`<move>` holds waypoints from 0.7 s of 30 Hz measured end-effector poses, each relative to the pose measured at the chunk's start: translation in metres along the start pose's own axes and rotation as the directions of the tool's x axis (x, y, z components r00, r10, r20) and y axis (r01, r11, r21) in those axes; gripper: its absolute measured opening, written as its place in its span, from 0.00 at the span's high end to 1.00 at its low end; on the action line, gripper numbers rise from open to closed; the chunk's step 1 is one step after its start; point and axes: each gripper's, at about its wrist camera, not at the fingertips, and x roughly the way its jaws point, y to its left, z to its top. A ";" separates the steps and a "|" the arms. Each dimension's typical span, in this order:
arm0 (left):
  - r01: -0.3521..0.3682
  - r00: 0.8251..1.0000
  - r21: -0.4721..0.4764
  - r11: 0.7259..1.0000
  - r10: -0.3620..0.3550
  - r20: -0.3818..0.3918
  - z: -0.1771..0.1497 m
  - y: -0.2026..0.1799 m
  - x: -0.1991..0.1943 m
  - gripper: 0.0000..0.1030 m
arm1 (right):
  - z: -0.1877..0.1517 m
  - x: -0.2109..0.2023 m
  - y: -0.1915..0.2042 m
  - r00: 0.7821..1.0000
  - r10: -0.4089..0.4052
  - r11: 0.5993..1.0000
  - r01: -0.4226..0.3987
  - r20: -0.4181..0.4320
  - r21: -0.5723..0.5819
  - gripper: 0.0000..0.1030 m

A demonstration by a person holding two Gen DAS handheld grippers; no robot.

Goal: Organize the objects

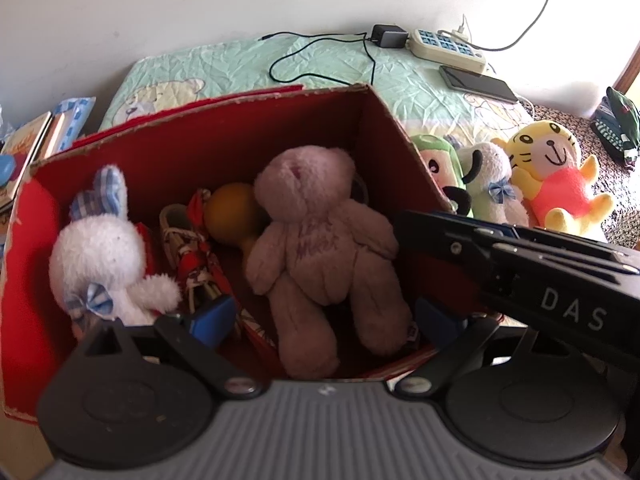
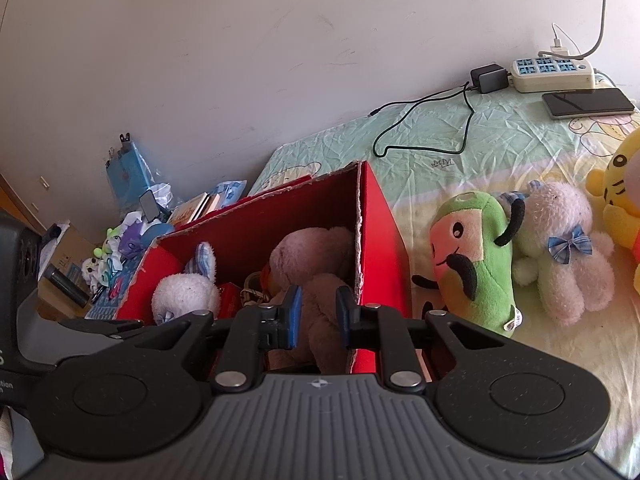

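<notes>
1. Left wrist view: the left gripper [image 1: 324, 316] tilts steeply down over the red box [image 1: 200, 148], which sits on a bed with a pale green sheet [image 1: 320, 68] against a white wall. Its jaws stand wide apart; the pink bear [image 1: 320, 248] lies loose in the box between the blue pads [image 1: 212, 314], neither one pressing it. Beside the bear in the box are a white bunny [image 1: 104, 256] and a yellow ball [image 1: 232, 208].

2. Right wrist view: the right gripper [image 2: 318, 316] points at a gentler slant towards the box's near right corner. Its jaws are drawn in as far as they go (a narrow gap remains) and grip nothing. On the sheet right of the box lie a green toy [image 2: 476, 260], a lamb [image 2: 560, 256] and a yellow tiger [image 2: 620, 200]; a power strip [image 2: 552, 74] and phone [image 2: 588, 102] lie near the wall.
</notes>
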 end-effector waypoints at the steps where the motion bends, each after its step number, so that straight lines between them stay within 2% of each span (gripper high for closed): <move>1: -0.010 1.000 -0.005 1.000 0.010 -0.001 0.000 0.000 0.000 0.00 | 0.000 0.000 0.000 1.000 0.003 1.000 -0.003 -0.001 -0.003 0.82; 9: -0.031 1.000 -0.036 0.999 0.031 -0.002 -0.001 -0.005 0.000 0.01 | 0.001 0.000 -0.005 0.999 0.031 1.000 -0.031 -0.010 0.007 0.83; 16: -0.099 0.995 -0.059 0.993 0.100 0.008 0.000 -0.008 -0.007 0.01 | 0.005 -0.004 -0.006 0.999 0.046 0.999 -0.046 -0.020 0.011 0.81; 18: -0.124 0.992 -0.065 0.990 0.125 0.013 0.001 -0.009 -0.012 0.01 | 0.007 -0.007 -0.005 0.999 0.051 0.999 -0.051 -0.015 0.000 0.75; 21: -0.155 0.987 -0.070 0.985 0.157 0.020 0.003 -0.010 -0.018 0.01 | 0.010 -0.012 -0.004 0.998 0.060 0.998 -0.060 -0.005 -0.011 0.74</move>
